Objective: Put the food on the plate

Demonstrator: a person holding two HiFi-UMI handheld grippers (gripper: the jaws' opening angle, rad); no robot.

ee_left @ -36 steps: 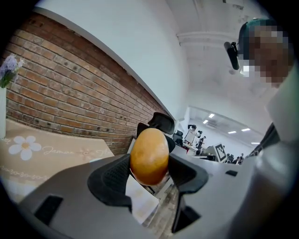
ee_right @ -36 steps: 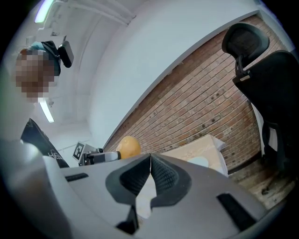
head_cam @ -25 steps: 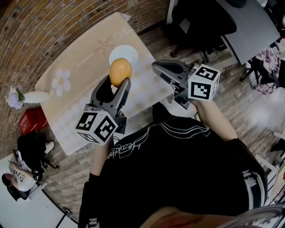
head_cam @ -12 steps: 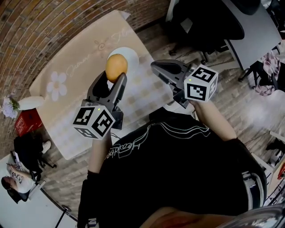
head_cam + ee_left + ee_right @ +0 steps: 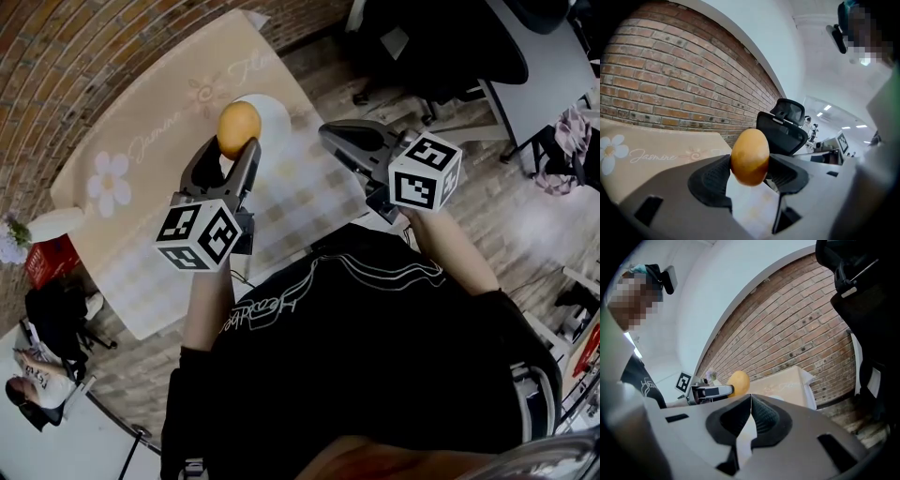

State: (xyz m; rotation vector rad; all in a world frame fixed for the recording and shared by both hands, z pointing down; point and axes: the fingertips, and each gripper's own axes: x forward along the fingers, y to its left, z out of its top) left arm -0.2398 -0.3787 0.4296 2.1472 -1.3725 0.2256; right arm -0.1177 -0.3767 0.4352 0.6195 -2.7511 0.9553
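Note:
A round orange-yellow food piece (image 5: 238, 129) sits clamped between the pads of my left gripper (image 5: 236, 141), held in the air above the table. In the left gripper view the food (image 5: 750, 156) fills the gap between both jaws. Just behind it a white plate (image 5: 273, 118) lies on the beige tablecloth (image 5: 159, 178), partly hidden by the food. My right gripper (image 5: 328, 141) hovers over the table's near right edge, its jaws touching with nothing between them (image 5: 750, 401). From the right gripper view the food (image 5: 738, 382) shows at the tip of the left gripper.
A white vase with purple flowers (image 5: 37, 227) stands at the table's left end. A red crate (image 5: 52, 258) and a black bag (image 5: 56, 314) lie on the floor to the left. Black office chairs (image 5: 441, 47) and a grey desk (image 5: 553, 66) stand to the right. A brick wall (image 5: 75, 56) runs behind the table.
My left gripper has carried the food farther from me, toward the plate. The right gripper has barely moved.

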